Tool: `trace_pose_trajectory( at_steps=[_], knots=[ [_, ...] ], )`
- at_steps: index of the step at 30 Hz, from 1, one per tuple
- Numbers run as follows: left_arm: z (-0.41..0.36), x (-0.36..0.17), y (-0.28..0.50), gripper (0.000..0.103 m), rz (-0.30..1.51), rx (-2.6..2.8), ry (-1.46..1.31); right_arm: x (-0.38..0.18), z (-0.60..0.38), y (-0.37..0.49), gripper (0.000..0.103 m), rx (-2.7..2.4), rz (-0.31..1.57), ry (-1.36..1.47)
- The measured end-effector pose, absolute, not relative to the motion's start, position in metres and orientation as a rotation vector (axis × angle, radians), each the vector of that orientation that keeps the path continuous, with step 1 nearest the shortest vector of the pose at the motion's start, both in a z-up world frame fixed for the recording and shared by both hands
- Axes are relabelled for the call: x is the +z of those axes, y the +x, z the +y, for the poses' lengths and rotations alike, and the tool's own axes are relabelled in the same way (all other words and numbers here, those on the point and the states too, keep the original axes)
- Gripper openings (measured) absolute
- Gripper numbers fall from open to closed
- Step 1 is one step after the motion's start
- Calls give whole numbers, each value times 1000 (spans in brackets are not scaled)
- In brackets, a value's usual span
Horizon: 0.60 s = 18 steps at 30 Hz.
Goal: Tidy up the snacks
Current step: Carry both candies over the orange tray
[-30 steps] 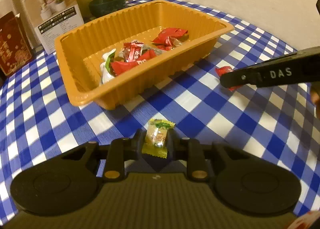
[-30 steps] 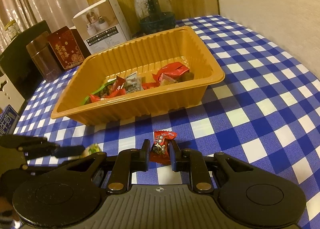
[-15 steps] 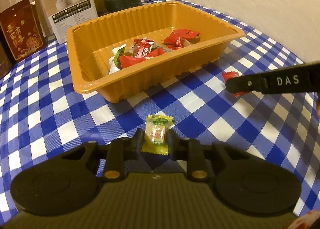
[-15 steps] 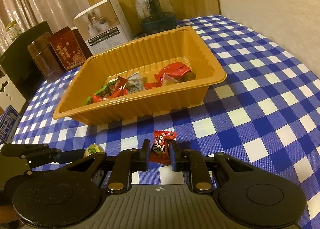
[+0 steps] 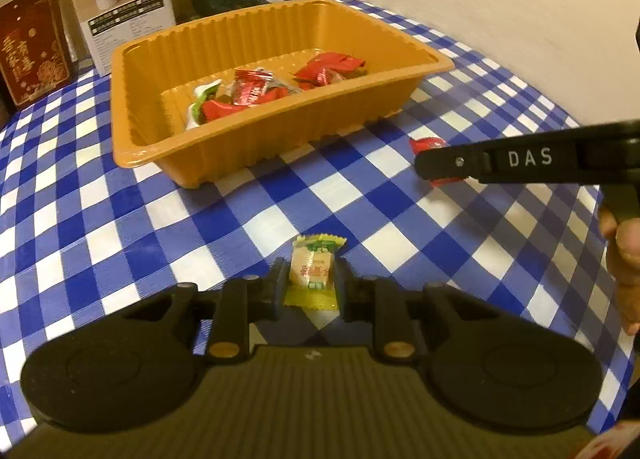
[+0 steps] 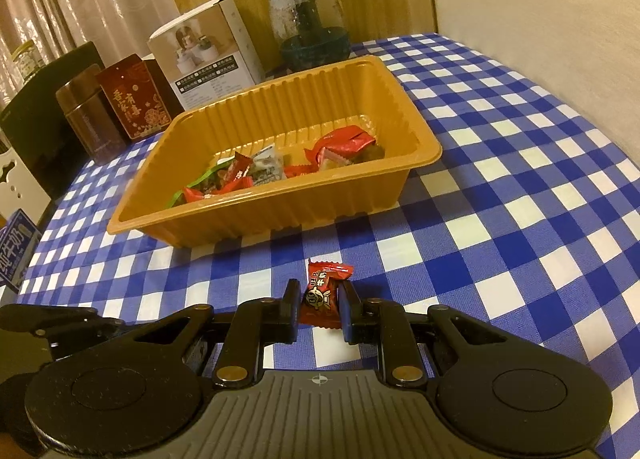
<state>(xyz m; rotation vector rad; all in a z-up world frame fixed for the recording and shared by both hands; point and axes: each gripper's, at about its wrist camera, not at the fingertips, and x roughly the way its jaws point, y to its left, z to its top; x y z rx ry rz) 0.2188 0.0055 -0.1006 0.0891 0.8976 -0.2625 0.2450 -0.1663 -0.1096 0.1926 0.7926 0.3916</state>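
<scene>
Orange ribbed tray (image 6: 416,151) on the blue-and-white checked counter (image 6: 520,227), loaded with wrapped sweets: red packets (image 6: 344,143) toward its right end; a grey-white wrapper (image 6: 266,165) and more red ones with a green strip (image 6: 200,181) toward its left. Left hand-held gripper (image 5: 310,287) closed narrowly on a yellow-green candy (image 5: 312,271), upright between the fingers, short of the tray's near wall; lettering on it too small to read. Right hand-held gripper (image 6: 320,309) likewise clamped on a red candy (image 6: 324,295), a round cartoon face and white characters on its front, also short of the tray. Seen from the left wrist camera, the right tool's black finger, stamped "DAS" (image 5: 530,158), across the red wrapper. Behind the tray: a white carton (image 6: 200,55) printed with a photo and small text; a dark red box (image 6: 134,101) bearing gold Chinese characters; a brown canister (image 6: 86,115); a clear-domed jar (image 6: 310,25) on a dark green base. At far left, a blue-and-white milk carton (image 6: 16,249), partly cut off.
</scene>
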Motion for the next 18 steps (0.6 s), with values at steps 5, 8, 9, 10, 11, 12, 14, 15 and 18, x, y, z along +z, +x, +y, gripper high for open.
trace_pose_trajectory(
  at_steps=[5,8,9,10,11,12,14,15,18],
  knots=[
    [1,-101,220,24,888,-269,99,-110,-167,244,20,389,793,197],
    [-1,-101,220,24,883,-266,114,-109,-166,245,20,393,793,197],
    [-2,-101,220,23,884,-263,120,-109,-165,245,20,395,793,197],
    [-3,-101,220,20,885,-260,125,-109,-165,244,20,396,793,196],
    [-4,-100,219,20,886,-257,128,-108,-165,244,20,398,790,195],
    [-4,-99,219,20,889,-256,131,-107,-164,244,20,399,789,194],
    [-6,-97,217,19,889,-249,134,-105,-165,244,20,400,784,190],
    [-6,-95,216,19,888,-247,133,-104,-166,244,20,400,781,186],
    [-6,-86,211,19,873,-240,114,-100,-169,240,20,400,774,177]
  ],
)
